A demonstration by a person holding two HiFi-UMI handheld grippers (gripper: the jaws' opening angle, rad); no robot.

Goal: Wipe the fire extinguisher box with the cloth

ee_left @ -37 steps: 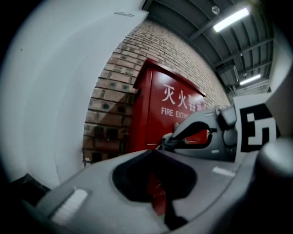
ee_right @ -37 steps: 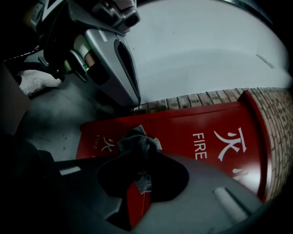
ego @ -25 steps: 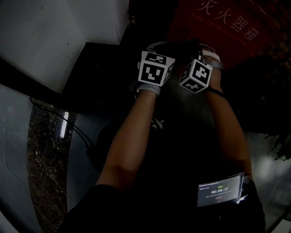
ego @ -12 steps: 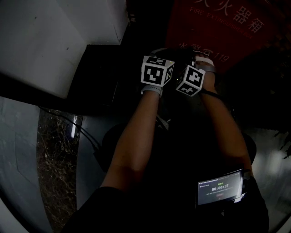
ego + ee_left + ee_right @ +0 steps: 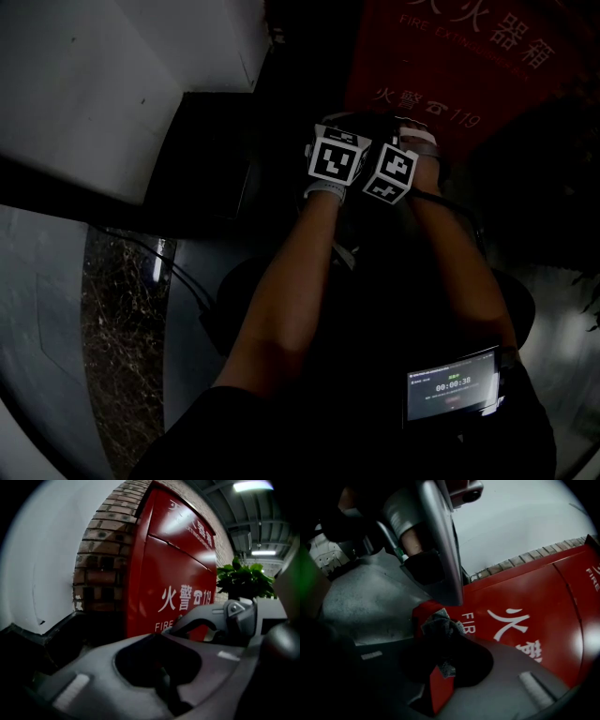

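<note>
Progress: wipe seemingly not begun | right gripper point(image 5: 443, 641) fingers clamp cloth point(image 5: 440, 624) | fire extinguisher box point(image 5: 441, 70) at 1 o'clock | left gripper point(image 5: 158, 639) fingers closed, empty | box front left to wipe

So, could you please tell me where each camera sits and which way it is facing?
Head view: on the person's head, facing steeply down at the red metal fire extinguisher box; both bare forearms and the marker cubes show.
Left gripper view: on the left gripper, facing along its shut jaws at the box's front.
Right gripper view: on the right gripper, facing along jaws clamping a grey woven cloth, toward the box.
Shared: all see the box; each gripper view catches the other gripper.
</note>
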